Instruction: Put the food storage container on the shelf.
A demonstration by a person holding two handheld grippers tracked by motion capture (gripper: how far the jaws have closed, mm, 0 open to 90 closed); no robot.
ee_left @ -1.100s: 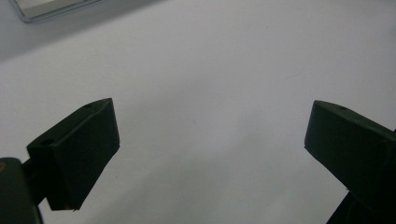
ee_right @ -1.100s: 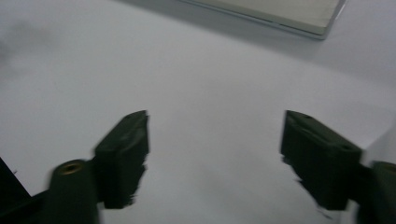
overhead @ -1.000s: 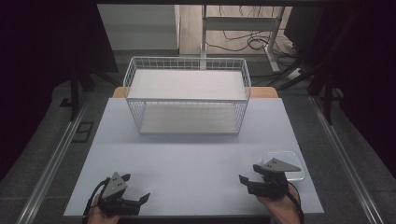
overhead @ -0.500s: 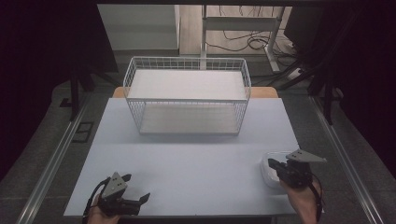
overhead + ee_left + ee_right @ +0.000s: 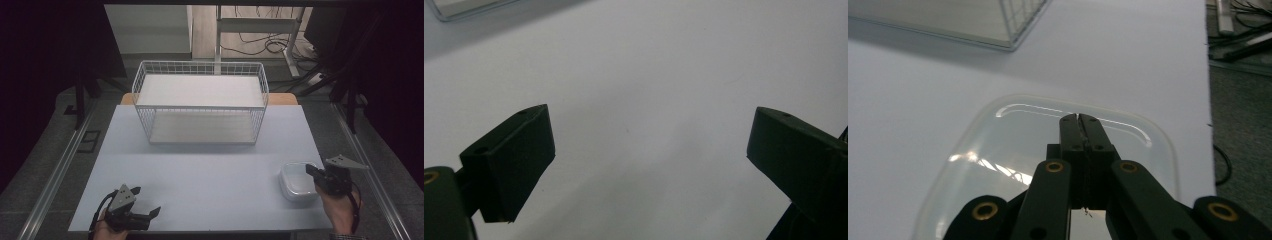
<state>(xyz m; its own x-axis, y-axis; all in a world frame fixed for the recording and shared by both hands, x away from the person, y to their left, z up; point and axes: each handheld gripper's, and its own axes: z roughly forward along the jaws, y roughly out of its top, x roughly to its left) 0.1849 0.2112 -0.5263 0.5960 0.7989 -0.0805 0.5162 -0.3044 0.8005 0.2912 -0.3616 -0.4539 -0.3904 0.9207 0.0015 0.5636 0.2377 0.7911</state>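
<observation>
A clear, shallow plastic container (image 5: 295,187) sits on the white table (image 5: 210,165) near its front right corner. My right gripper (image 5: 309,170) reaches in from the right over the container's right rim, its jaws pressed together with nothing visible between them. In the right gripper view the shut tips (image 5: 1079,120) hover over the container (image 5: 998,150) near its far rim. My left gripper (image 5: 148,201) rests at the front left edge of the table, jaws spread wide. In the left gripper view the gripper (image 5: 649,145) has just bare tabletop between its fingers.
A white wire basket (image 5: 200,107) with a solid pale floor stands at the back middle of the table, and its corner (image 5: 973,25) shows at the top of the right gripper view. The table's right edge (image 5: 1205,75) drops to a dark floor with cables.
My right gripper has moved to the right, from in front of the container to its right side, and its jaws have closed. The left gripper has stayed in place.
</observation>
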